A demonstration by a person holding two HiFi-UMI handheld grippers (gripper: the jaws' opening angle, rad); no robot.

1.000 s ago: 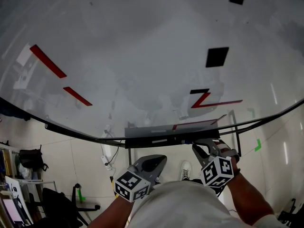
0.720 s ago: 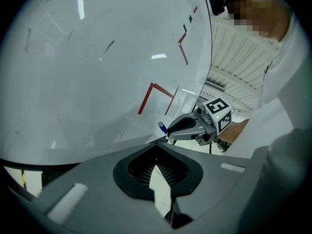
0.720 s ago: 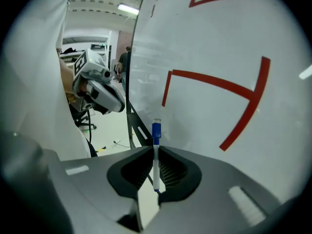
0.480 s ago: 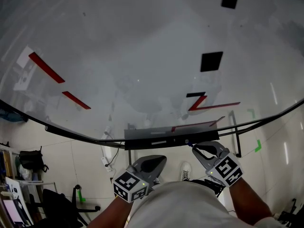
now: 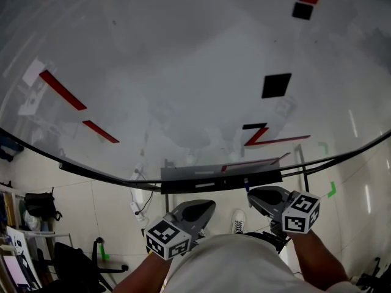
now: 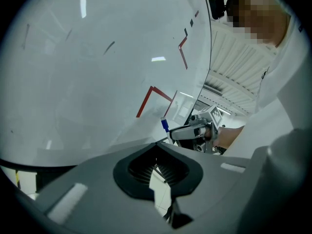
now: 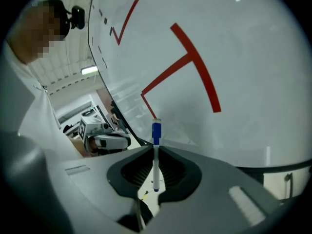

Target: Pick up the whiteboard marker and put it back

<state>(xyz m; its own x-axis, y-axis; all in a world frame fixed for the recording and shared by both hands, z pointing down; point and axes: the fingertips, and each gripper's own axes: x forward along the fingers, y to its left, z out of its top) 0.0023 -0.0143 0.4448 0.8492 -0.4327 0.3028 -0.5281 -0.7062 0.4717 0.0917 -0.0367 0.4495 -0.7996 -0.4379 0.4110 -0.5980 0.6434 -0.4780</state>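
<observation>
The right gripper (image 7: 156, 149) pinches the whiteboard marker (image 7: 156, 167) around its white barrel, blue cap toward the whiteboard (image 7: 243, 52), while the left gripper (image 6: 157, 144) is closed and empty; light, stiff and slick, the marker probably suits this mid-barrel hold.

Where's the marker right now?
The whiteboard marker is pinched in the right gripper, low and right in the head view, blue cap pointing at the whiteboard's tray.
</observation>
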